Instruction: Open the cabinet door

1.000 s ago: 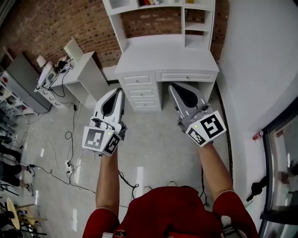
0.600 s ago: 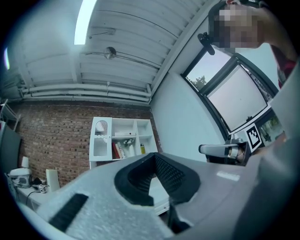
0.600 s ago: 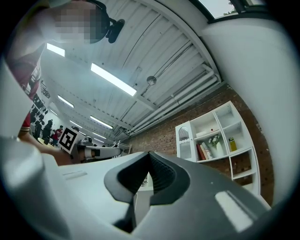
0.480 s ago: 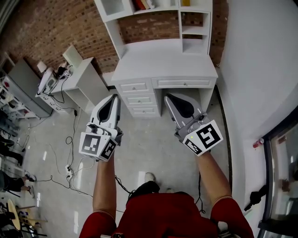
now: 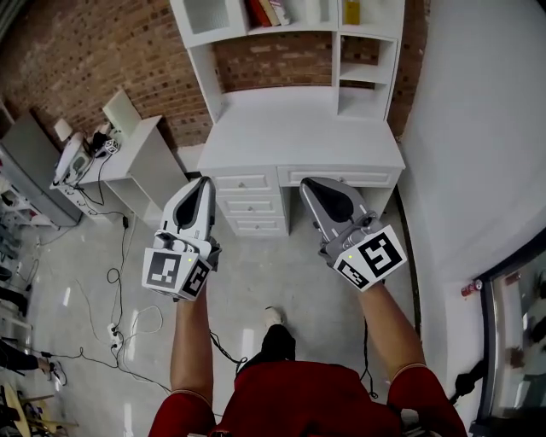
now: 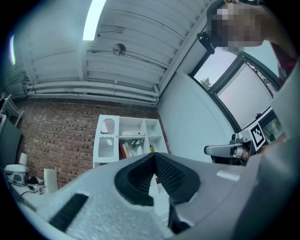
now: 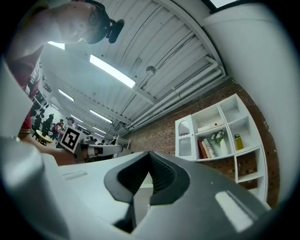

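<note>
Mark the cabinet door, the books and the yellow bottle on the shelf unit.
cabinet door (image 7: 185, 139), right gripper view, on its lower pane.
books (image 7: 202, 149), right gripper view, on the red spines.
yellow bottle (image 7: 238, 141), right gripper view, on its body.

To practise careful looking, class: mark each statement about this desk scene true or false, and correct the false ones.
1. The left gripper and the right gripper both have shut jaws with nothing between them. True.
2. The cabinet door stands wide open. False: the cabinet door is closed.
3. Books stand on a shelf above the desk. True.
4. The drawers are pulled out. False: the drawers are all pushed in.
</note>
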Available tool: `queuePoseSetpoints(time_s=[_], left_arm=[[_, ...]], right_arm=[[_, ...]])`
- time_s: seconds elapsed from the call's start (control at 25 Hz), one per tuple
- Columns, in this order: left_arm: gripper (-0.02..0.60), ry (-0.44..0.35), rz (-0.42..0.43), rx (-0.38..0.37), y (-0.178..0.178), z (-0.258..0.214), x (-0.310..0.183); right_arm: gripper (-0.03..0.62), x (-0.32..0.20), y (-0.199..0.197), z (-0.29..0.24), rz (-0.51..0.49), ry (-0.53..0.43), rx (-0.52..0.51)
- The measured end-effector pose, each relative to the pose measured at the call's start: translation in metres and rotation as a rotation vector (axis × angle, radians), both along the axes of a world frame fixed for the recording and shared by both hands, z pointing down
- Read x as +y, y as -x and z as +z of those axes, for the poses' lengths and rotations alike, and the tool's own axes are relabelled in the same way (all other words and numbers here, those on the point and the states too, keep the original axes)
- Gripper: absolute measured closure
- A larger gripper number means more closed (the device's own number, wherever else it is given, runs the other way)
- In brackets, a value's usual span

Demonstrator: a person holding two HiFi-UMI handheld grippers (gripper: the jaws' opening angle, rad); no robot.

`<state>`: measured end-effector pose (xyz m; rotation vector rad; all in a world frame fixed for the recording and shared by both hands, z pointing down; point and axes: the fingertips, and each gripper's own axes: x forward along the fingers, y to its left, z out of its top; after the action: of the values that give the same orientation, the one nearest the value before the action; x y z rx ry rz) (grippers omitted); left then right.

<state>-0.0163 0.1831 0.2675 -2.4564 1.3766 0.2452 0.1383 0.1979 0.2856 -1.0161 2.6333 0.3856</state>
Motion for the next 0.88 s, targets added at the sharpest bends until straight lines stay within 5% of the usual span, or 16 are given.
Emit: queuePoseSetpoints(time_s=[0.52, 0.88], left_arm=[[0.580, -0.009, 0.071, 0.022, 0.104, -0.013, -0.241], [0.580, 0.001, 0.091, 0.030, 0.127, -0.016, -0.337]], right_arm=[[0.582, -0.237, 0.110, -0.028, 0.060, 0.004, 0.052], [0.582, -0.365, 0.124, -0.035, 0.084, 0.057, 0.040]])
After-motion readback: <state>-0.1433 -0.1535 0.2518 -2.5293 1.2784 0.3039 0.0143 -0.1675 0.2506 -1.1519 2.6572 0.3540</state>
